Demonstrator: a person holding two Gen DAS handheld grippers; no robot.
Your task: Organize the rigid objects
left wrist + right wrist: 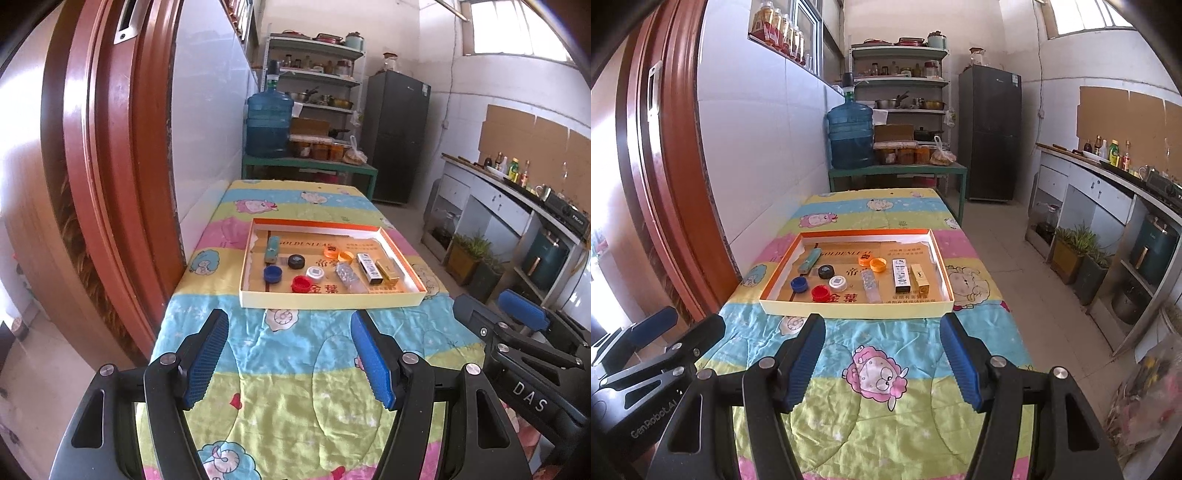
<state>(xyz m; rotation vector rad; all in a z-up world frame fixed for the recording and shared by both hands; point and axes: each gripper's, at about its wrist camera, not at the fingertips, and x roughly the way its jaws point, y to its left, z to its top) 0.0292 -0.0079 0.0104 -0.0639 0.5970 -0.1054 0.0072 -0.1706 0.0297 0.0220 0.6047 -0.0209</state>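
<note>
Every small item is lying inside the tray (855, 309) already: blue cap (800, 284), red cap (820, 293), white cap (837, 282) and black cap (826, 272) toward 9 o'clock, two orange caps (873, 263) mid-tray, the boxes (909, 277) toward 3 o'clock. Nothing is sitting loose on the bench (886, 343), so I judge you are either finishing or just starting. You are holding your left gripper (290, 360) and right gripper (882, 360) back at 6 o'clock, fingers spread, gripping nothing.
</note>
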